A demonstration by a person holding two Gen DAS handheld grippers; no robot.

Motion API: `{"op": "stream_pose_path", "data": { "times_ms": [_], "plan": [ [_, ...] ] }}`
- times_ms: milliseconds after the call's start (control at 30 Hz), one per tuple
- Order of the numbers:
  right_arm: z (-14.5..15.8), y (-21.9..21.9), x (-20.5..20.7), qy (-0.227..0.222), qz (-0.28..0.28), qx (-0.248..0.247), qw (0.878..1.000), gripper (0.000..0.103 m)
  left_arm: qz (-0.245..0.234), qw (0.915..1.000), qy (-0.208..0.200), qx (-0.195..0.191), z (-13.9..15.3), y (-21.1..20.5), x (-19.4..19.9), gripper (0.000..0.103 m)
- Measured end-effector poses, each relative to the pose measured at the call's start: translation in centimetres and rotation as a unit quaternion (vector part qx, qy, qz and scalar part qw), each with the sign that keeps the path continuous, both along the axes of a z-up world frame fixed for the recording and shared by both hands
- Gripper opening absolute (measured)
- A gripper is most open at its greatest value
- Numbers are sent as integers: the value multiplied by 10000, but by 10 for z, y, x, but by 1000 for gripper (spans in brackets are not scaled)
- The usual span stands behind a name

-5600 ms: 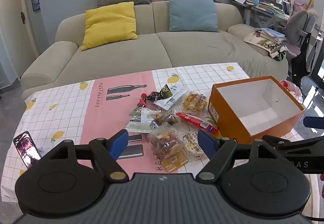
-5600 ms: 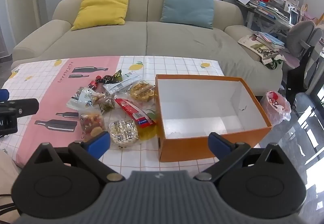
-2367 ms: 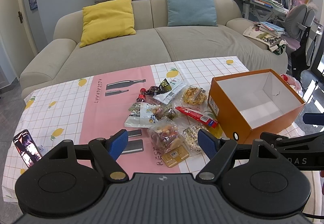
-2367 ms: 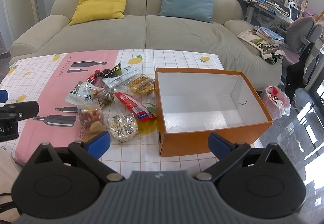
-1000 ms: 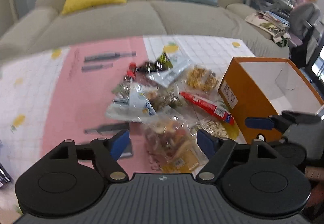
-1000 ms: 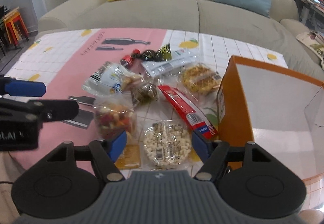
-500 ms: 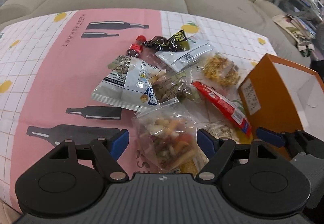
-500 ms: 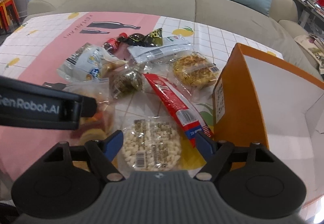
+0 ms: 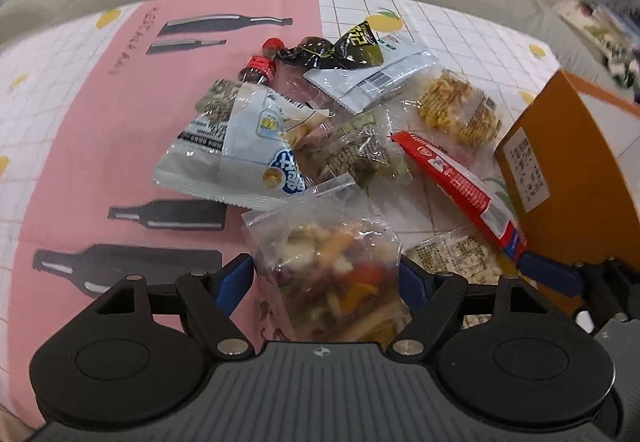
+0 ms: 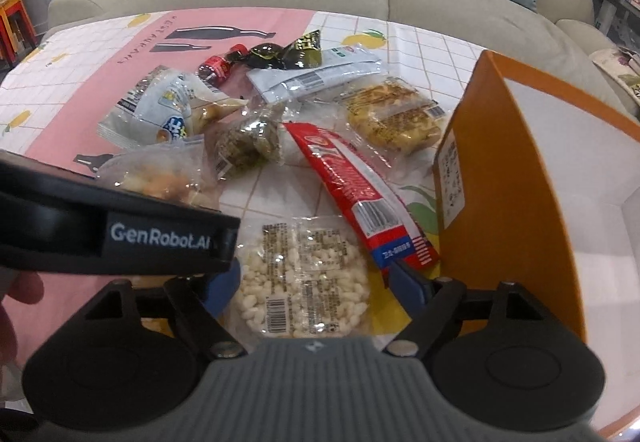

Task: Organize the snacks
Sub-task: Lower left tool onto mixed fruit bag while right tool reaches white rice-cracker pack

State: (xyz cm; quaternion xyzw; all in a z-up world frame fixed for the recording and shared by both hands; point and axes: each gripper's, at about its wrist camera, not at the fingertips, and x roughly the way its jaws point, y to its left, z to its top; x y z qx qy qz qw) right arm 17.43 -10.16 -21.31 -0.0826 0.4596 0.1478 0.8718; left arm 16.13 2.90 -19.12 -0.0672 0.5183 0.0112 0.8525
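My left gripper (image 9: 326, 278) sits low in the left wrist view with its blue-tipped jaws wide, one on each side of a clear plastic bag of mixed colourful nuts and dried fruit (image 9: 332, 274); whether the tips press on the bag I cannot tell. My right gripper (image 10: 316, 282) has just been opening its jaws further, and they stand wide around a round clear packet of pale puffed rice (image 10: 306, 282) at the lower centre of the right wrist view, not pinching it. A long red foil snack stick (image 10: 356, 194) runs diagonally from the middle of that frame down to my right fingertip, its end lying against the open orange cardboard box with white inside (image 10: 504, 178) that fills the right side. Above it lies a clear packet of yellow crispy snacks (image 10: 396, 118). Toward the upper left of the frame sit a white and blue snack bag (image 10: 160, 118), a small clear bag of dark green snacks (image 10: 248, 142), a white flat pouch with a barcode (image 10: 316, 78), a black and yellow wrapper (image 10: 296, 50) and a tiny red-capped cola bottle (image 10: 218, 68). All rest on a pink and white checked tablecloth (image 10: 100, 54).
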Motion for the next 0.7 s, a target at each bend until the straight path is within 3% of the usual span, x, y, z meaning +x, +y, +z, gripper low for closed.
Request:
{"op": "stream_pose_path", "data": {
  "times_ms": [100, 267, 433, 500, 700],
  "plan": [
    [0, 1, -2, -24, 32, 64, 10000, 87, -14, 9996, -50, -288, 2, 12, -5, 81],
    [-2, 2, -4, -39, 76, 171, 9998, 88, -334, 9990, 48, -292, 4, 26, -12, 79],
    [-10, 2, -2, -9, 101, 85, 9999, 88, -409, 9983, 210, -350, 4, 45, -17, 80],
    [-15, 3, -1, 79, 106, -10, 9999, 88, -340, 9985, 228, -353, 3, 50, -17, 85],
    [-26, 3, 0, 341, -9, 8, 9994, 89, -106, 9975, 338, -620, -5, 59, -14, 87]
  ]
}}
